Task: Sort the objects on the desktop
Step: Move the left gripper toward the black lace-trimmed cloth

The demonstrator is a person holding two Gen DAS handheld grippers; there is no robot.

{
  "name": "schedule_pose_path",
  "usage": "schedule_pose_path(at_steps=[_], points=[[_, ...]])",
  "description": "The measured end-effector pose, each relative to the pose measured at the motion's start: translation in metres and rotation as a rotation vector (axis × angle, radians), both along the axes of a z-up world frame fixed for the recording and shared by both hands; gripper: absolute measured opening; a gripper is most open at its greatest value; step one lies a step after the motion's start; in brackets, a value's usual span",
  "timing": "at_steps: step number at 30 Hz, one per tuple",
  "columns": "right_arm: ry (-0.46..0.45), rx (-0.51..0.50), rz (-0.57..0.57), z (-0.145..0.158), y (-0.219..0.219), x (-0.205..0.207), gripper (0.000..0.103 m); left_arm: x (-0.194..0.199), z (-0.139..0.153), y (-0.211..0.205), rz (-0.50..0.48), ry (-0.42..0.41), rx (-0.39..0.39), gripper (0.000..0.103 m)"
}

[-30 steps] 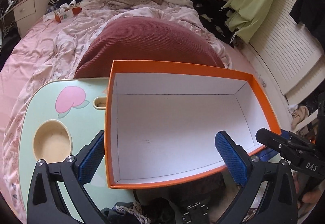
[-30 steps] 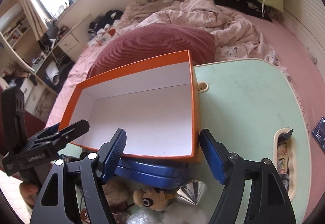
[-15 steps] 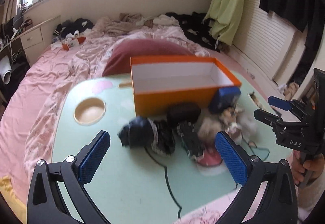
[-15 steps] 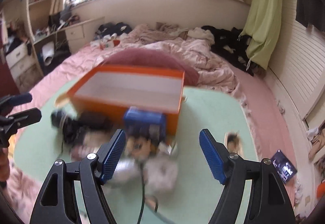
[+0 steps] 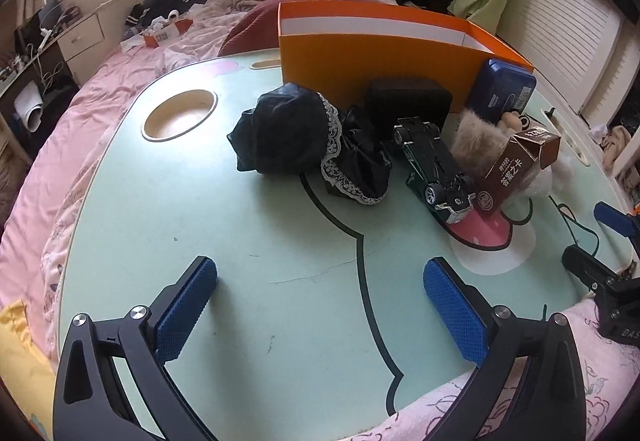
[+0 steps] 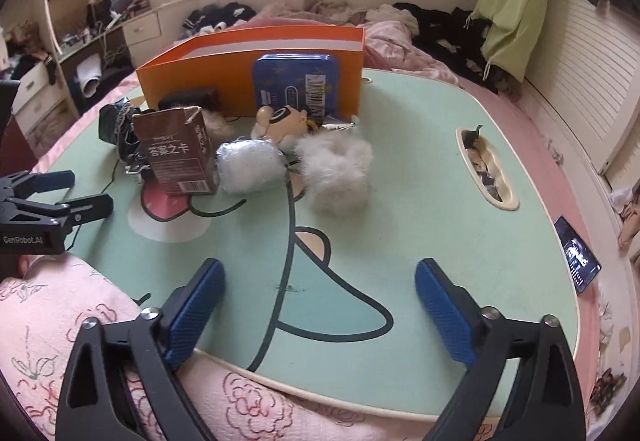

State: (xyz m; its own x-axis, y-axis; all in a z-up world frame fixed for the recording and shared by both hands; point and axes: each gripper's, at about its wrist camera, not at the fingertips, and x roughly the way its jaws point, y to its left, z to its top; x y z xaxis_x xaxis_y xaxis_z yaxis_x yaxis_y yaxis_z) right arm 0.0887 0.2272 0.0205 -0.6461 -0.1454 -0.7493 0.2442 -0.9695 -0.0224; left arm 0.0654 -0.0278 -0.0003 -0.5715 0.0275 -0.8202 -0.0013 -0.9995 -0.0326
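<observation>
Both grippers are now sitting farther back from the orange box [image 5: 384, 53] than a second ago, when they were looking down into it. Left gripper [image 5: 320, 305] and right gripper [image 6: 318, 305] are both staying wide open, holding nothing. No sorting is showing yet: everything is lying in front of the box, like the toy car [image 5: 434, 169], blue tin [image 6: 296, 85], white fluffy ball [image 6: 338, 171] and brown carton [image 6: 176, 153], which is showing Chinese writing. "GenRobot.AI" is showing on the left gripper.
</observation>
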Motion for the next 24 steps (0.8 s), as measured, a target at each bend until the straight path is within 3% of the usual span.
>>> schedule_pose_path(at_steps=[24], points=[[0.028, -0.009, 0.011, 0.0011, 0.0012, 0.0020, 0.103, 0.0003, -0.0013, 0.0013, 0.004, 0.018, -0.002, 0.103]])
